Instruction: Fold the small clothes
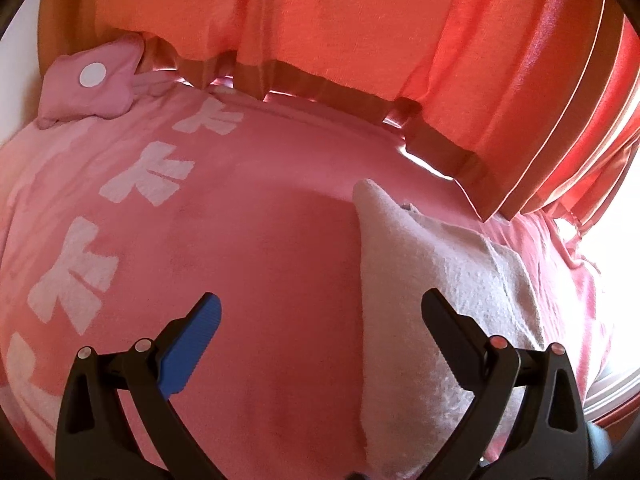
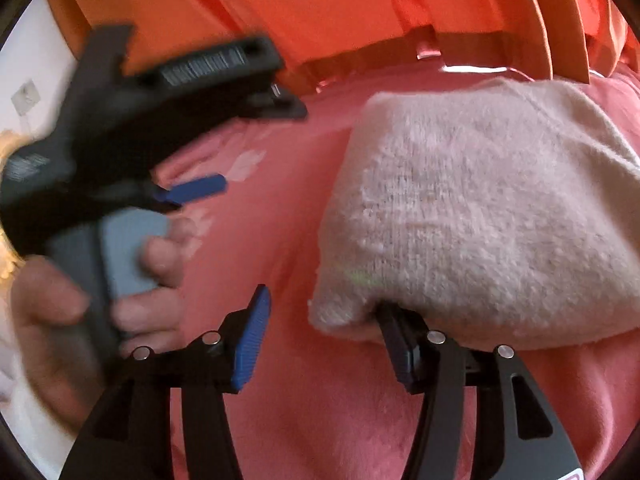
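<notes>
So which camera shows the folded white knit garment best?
The right wrist view: the white knit garment fills it, close and whole. The left wrist view shows it foreshortened, partly behind a finger.

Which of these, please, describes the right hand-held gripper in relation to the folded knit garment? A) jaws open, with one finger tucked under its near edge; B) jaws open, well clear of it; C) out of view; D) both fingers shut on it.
A: in the right wrist view the right hand-held gripper stands open, and its right finger goes under the near edge of the folded knit garment on the pink bedspread.
</notes>
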`<state>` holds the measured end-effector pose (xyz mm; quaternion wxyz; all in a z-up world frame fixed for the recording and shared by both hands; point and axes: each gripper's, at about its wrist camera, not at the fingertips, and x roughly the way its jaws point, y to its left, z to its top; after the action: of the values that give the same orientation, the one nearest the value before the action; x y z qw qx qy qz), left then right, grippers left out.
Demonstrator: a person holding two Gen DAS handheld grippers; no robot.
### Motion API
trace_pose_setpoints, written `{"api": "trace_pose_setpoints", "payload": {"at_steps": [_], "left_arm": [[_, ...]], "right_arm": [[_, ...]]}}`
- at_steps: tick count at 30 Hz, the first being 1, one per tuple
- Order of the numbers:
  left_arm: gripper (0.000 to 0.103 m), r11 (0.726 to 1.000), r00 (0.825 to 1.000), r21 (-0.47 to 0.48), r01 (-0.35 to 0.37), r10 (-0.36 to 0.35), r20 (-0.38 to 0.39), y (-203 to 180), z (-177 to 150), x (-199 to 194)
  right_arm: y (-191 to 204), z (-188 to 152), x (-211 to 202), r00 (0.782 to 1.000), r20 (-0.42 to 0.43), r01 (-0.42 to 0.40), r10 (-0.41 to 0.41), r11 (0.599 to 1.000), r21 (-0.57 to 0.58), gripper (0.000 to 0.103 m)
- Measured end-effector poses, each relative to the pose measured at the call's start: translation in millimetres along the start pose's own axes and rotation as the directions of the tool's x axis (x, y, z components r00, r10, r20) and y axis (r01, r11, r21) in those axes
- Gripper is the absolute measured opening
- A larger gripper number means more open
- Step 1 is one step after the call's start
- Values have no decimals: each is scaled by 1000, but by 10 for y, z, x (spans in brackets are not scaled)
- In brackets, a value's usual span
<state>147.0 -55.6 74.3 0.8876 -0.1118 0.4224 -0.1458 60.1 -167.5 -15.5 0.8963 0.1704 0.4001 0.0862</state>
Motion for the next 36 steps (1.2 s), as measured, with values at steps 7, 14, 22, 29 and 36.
{"api": "trace_pose_setpoints", "payload": {"at_steps": [7, 14, 22, 29, 36], "left_arm": [[98, 1000, 1000, -10, -3, 2, -27, 96, 82, 23], [98, 1000, 999, -2, 22, -22, -35, 80, 76, 3], [98, 999, 999, -8, 35, -36, -30, 96, 94, -10], [98, 999, 998, 32, 31, -29, -62, 1, 33, 78], [98, 993, 995, 105, 54, -45, -88, -171, -86, 113]], "right_arm": [[-17, -252, -110, 999, -32, 10, -10, 1000, 18, 54], [-139, -70, -183, 994, 94, 41, -49, 995, 90, 48], [44, -73, -24, 994, 77, 87, -83, 995, -54, 19], [200, -249, 85, 995, -11, 100, -103, 980, -173, 16], [-143, -152, -675, 1000, -13, 15, -15, 1000, -9, 19]]}}
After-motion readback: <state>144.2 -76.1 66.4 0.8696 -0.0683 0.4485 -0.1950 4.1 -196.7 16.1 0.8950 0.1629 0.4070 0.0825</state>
